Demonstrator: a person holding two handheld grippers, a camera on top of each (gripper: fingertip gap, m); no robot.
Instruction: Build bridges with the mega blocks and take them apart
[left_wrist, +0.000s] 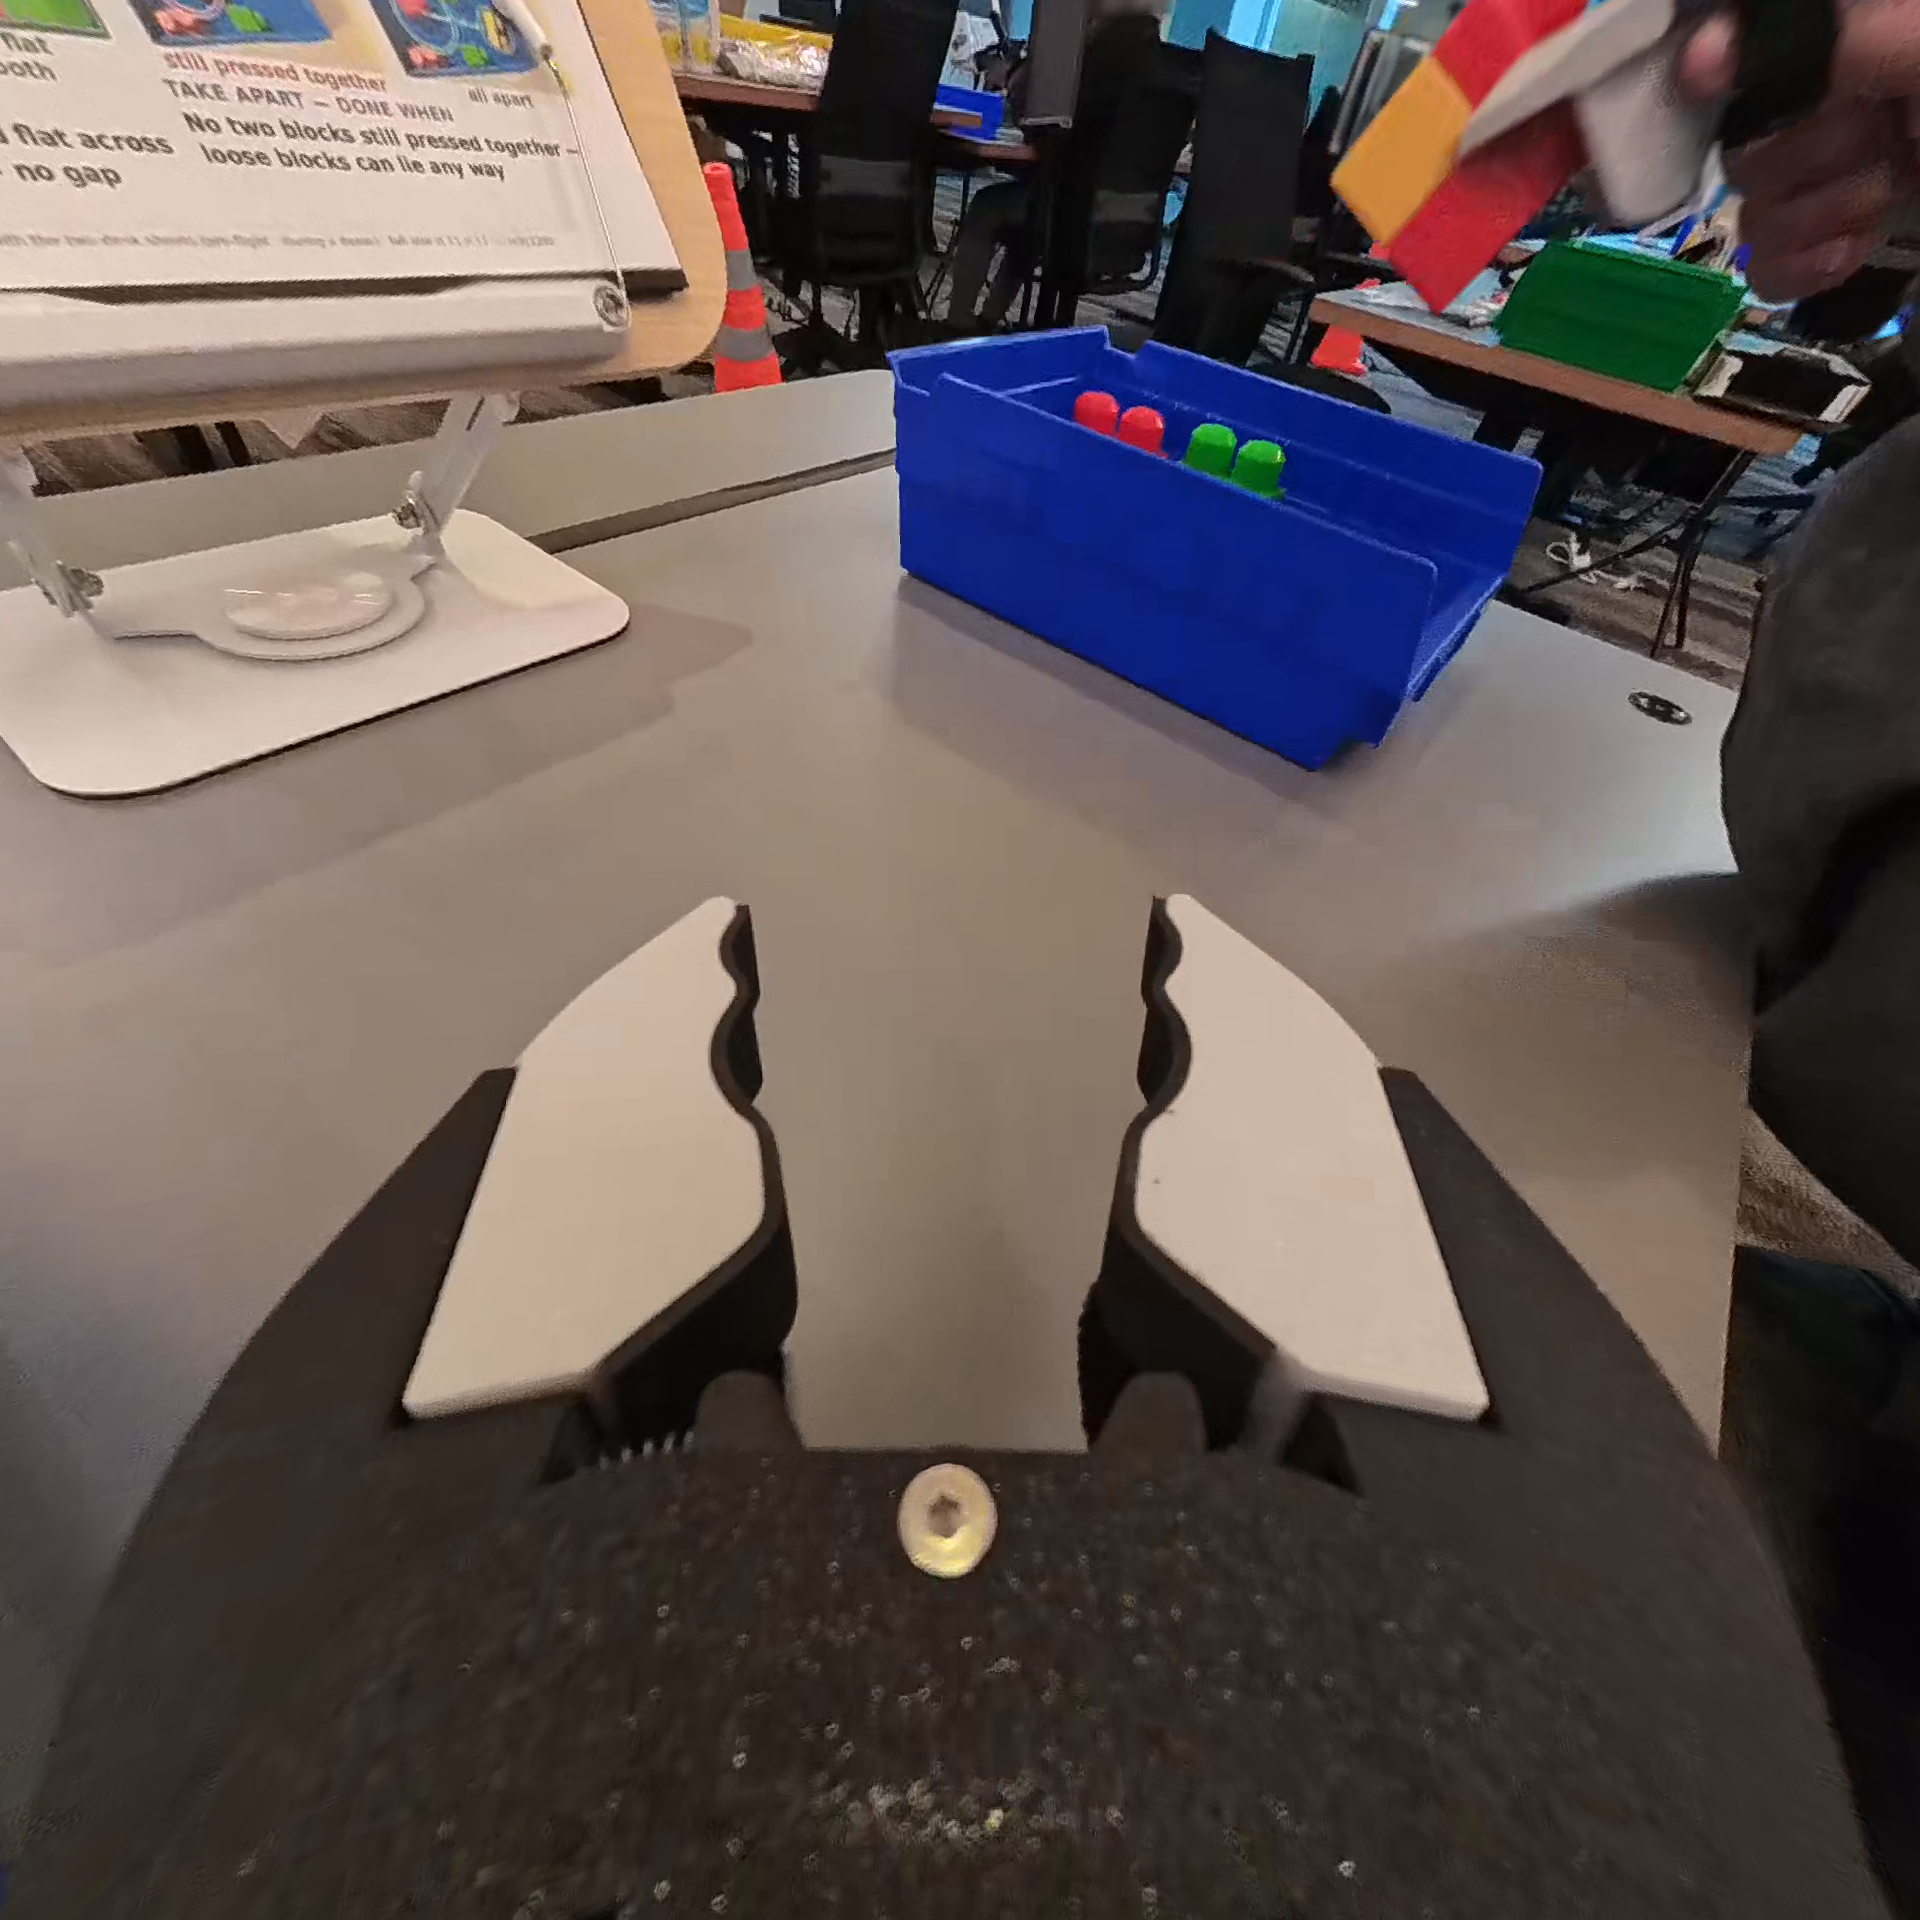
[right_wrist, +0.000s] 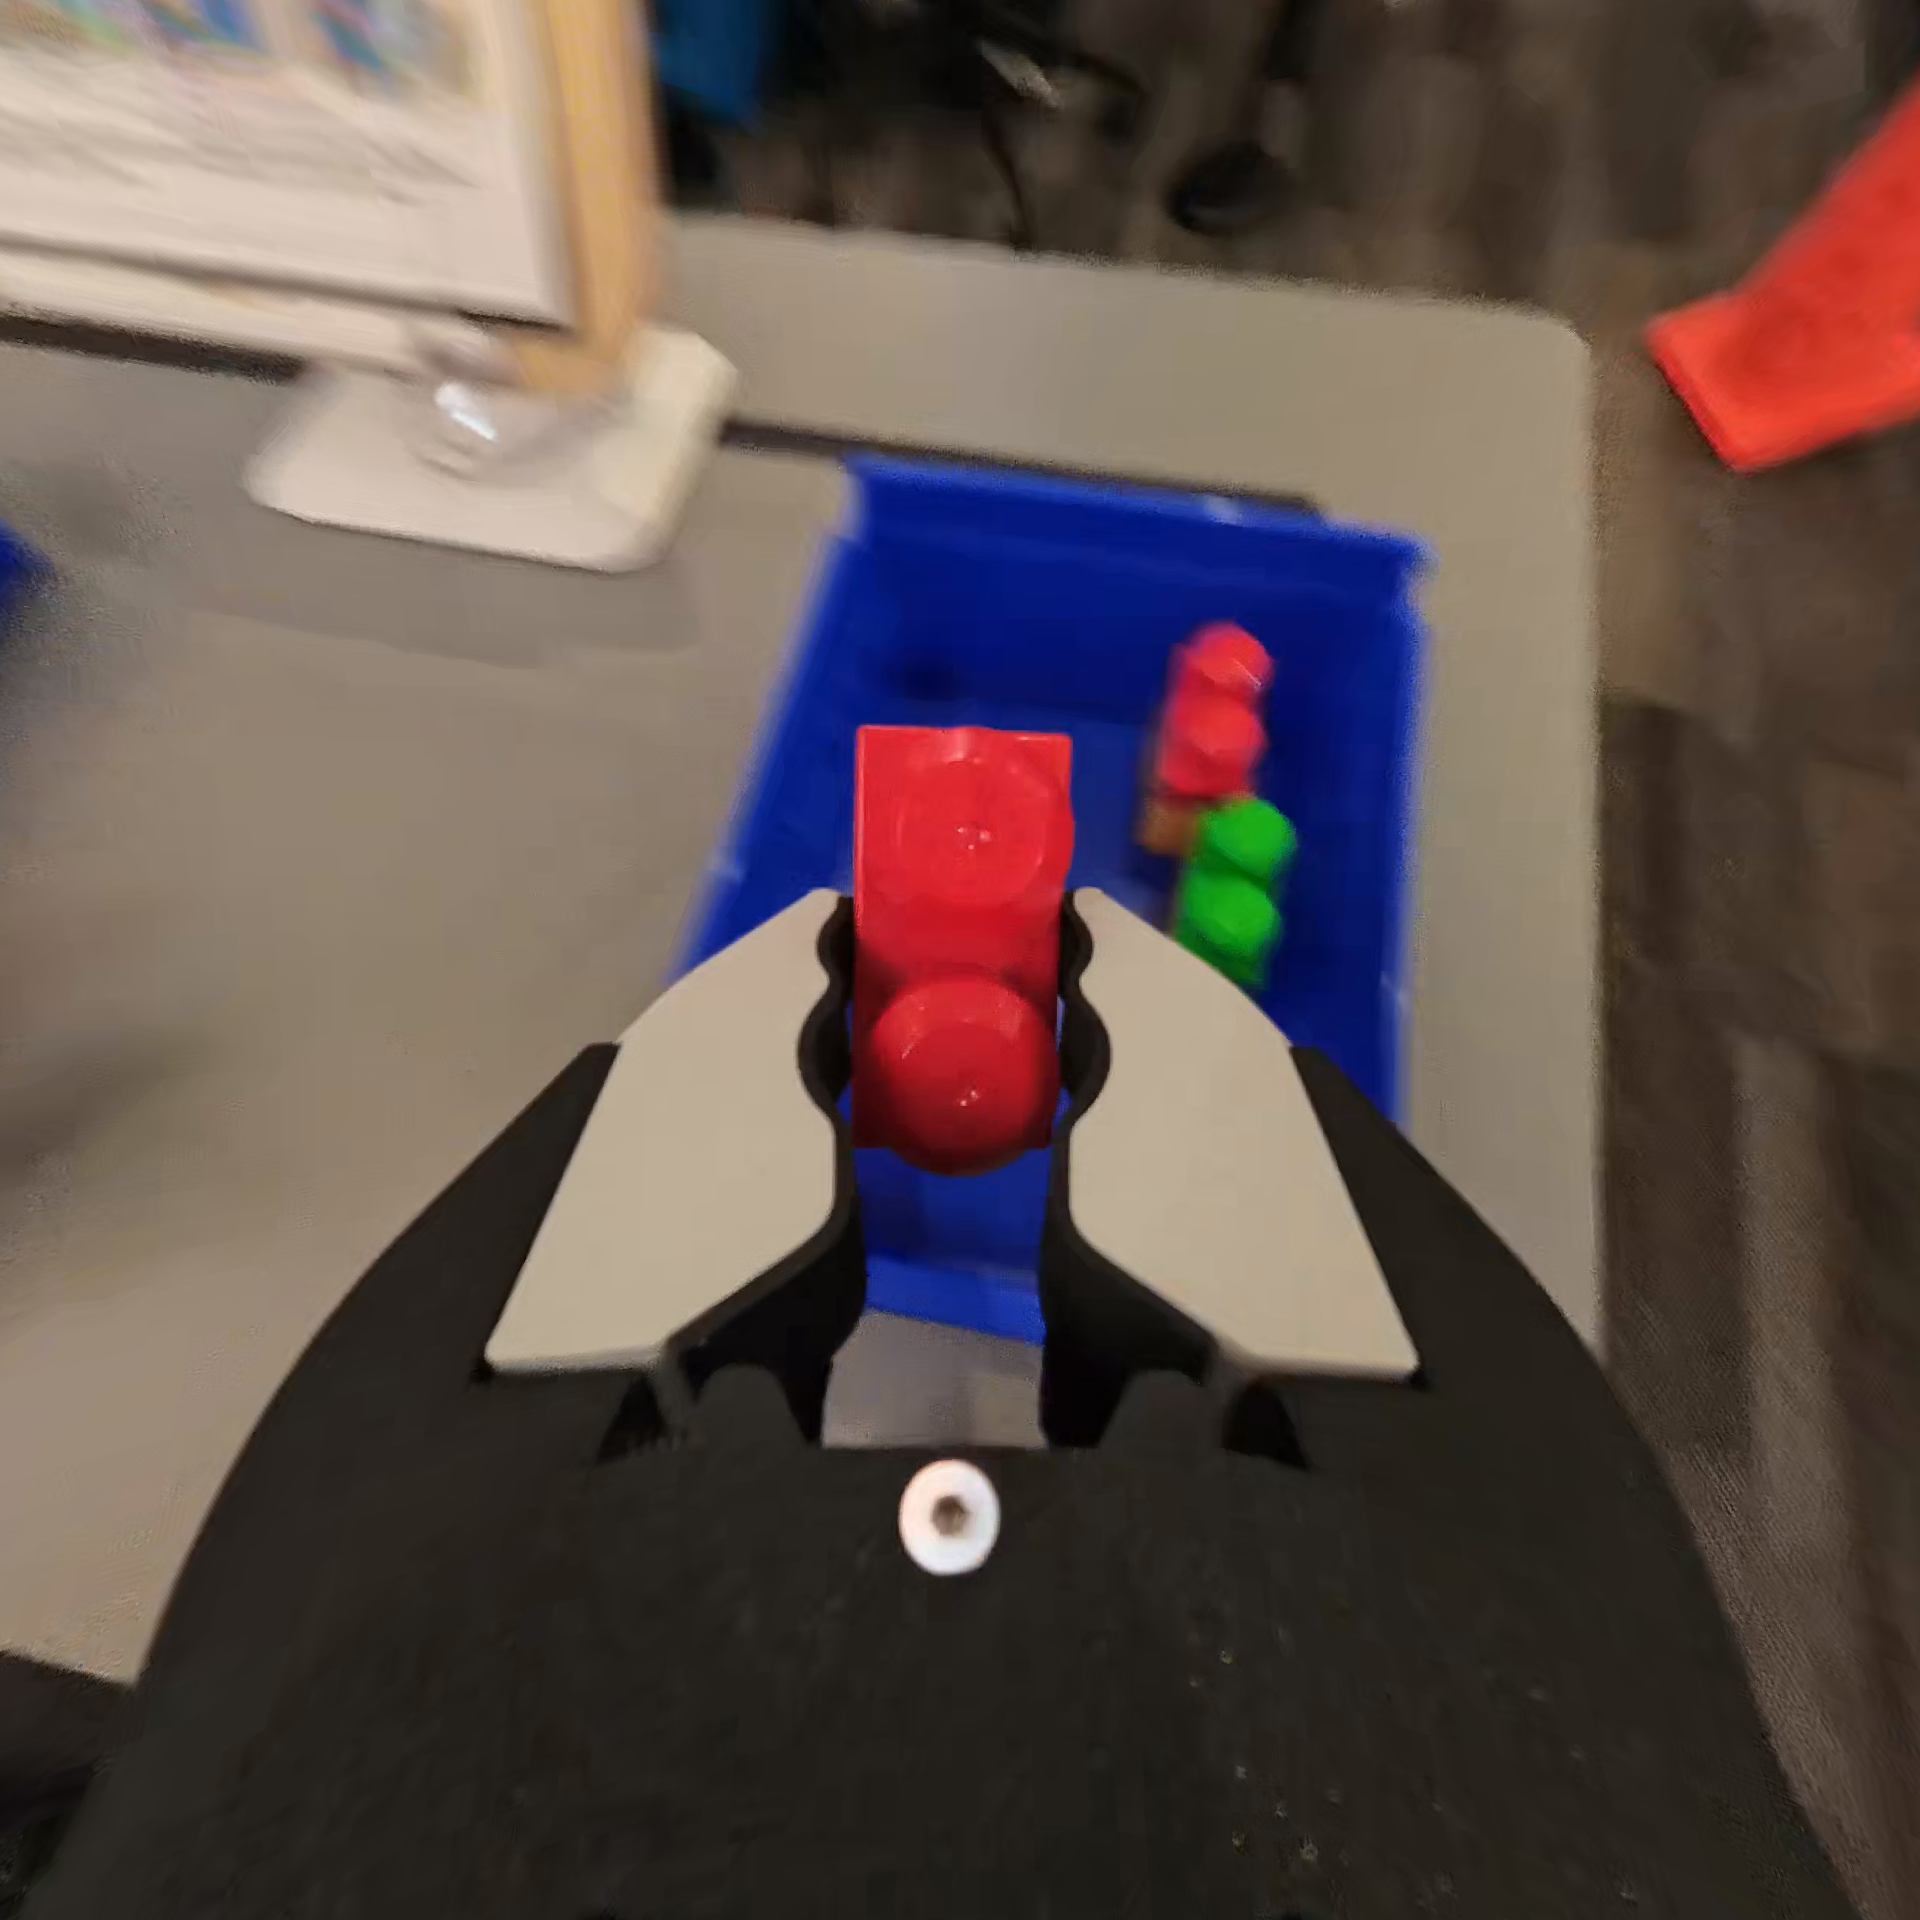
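My left gripper (left_wrist: 948, 925) is open and empty, low over the grey table (left_wrist: 935, 790). A blue bin (left_wrist: 1195, 582) stands ahead of it with a red block (left_wrist: 1120, 418) and a green block (left_wrist: 1236, 457) inside. My right gripper (right_wrist: 956, 914) is shut on a red two-stud block (right_wrist: 961, 862) and holds it above the blue bin (right_wrist: 1039, 582). Beside it in the bin lie the red block (right_wrist: 1216, 717) and the green block (right_wrist: 1236, 883). The left wrist view shows the right gripper (left_wrist: 1621, 114) raised at top right, with red and orange blocks (left_wrist: 1455, 156) in it.
A white stand (left_wrist: 312, 644) with an instruction sheet (left_wrist: 312, 156) is at the back left. A person's dark sleeve (left_wrist: 1829, 831) fills the right side. The table's right edge (right_wrist: 1590, 727) runs close beside the bin. An orange-red cloth (right_wrist: 1808, 343) lies beyond it. The left gripper's tips are roughly 40 cm from the right gripper's.
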